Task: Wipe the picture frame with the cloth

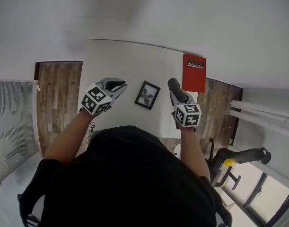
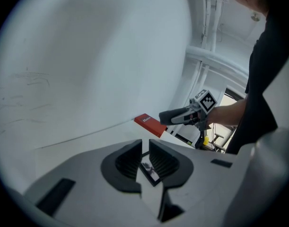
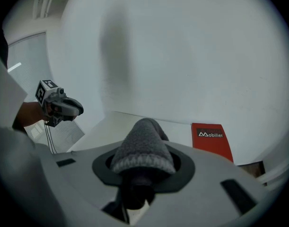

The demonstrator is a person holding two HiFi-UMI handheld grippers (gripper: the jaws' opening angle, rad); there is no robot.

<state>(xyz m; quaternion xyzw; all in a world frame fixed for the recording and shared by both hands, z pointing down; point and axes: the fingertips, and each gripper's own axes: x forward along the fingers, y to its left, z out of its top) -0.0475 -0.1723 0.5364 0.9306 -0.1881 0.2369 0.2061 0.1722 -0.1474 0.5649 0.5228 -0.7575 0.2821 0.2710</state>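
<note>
Black picture frame [image 1: 147, 94] flat on table [image 1: 116, 60]; left gripper [image 1: 118, 85] fingers slightly apart; right gripper [image 1: 174, 85] fingers grip grey cloth [image 3: 143, 148].

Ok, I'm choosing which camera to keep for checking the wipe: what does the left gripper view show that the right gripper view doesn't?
Only the left gripper view: the picture frame, seen through the gap between its fingers, and the right gripper from outside. Only the right gripper view: the left gripper. Both: the grey cloth that the right gripper holds, the red book and the white table.
</note>
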